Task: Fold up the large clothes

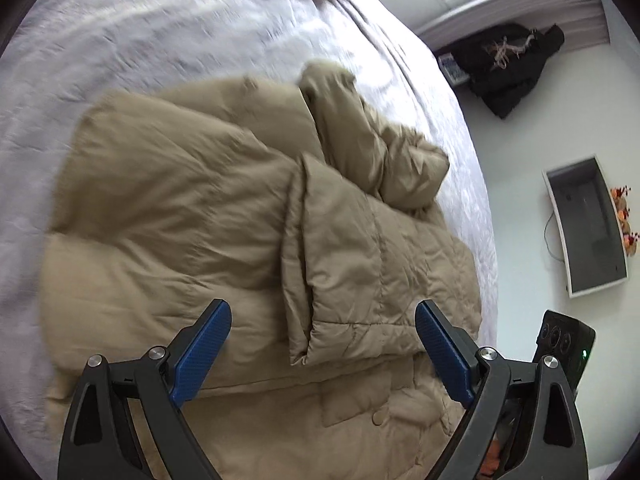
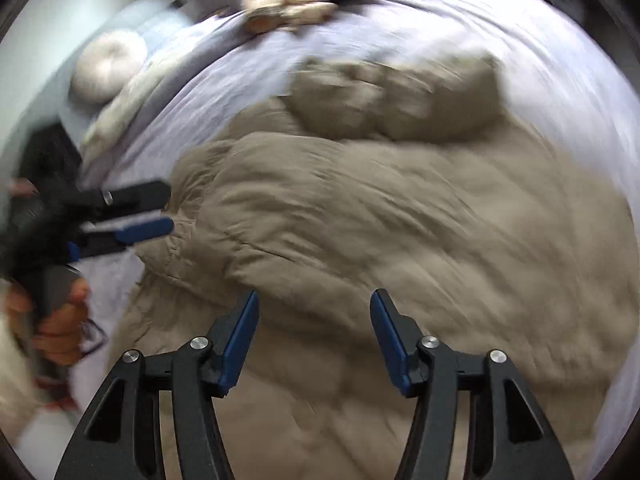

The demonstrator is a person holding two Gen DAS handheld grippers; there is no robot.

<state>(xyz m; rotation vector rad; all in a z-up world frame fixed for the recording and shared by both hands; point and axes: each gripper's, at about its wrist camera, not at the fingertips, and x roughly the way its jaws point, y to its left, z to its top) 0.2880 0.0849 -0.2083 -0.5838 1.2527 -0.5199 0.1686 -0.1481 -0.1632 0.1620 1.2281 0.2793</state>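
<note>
A tan puffer jacket [image 1: 192,216] lies spread on a lavender bedspread [image 1: 120,40]. One sleeve [image 1: 360,140] is bunched toward the bed's right edge, and a folded flap [image 1: 340,264] lies across the middle. My left gripper [image 1: 323,312] is open above the jacket's near part, with nothing between its blue pads. In the right wrist view the jacket [image 2: 400,220] fills the frame, blurred. My right gripper [image 2: 315,300] stands open over it, its pads clear of the cloth. The left gripper [image 2: 166,210], held by a hand [image 2: 60,332], sits at the jacket's left edge.
A heap of other clothes [image 2: 296,4] lies at the far end of the bed. A round cream cushion [image 2: 108,66] sits beyond the bed's left side. On the floor to the right are a black garment [image 1: 512,68], a white-framed box [image 1: 588,224] and a black device [image 1: 564,344].
</note>
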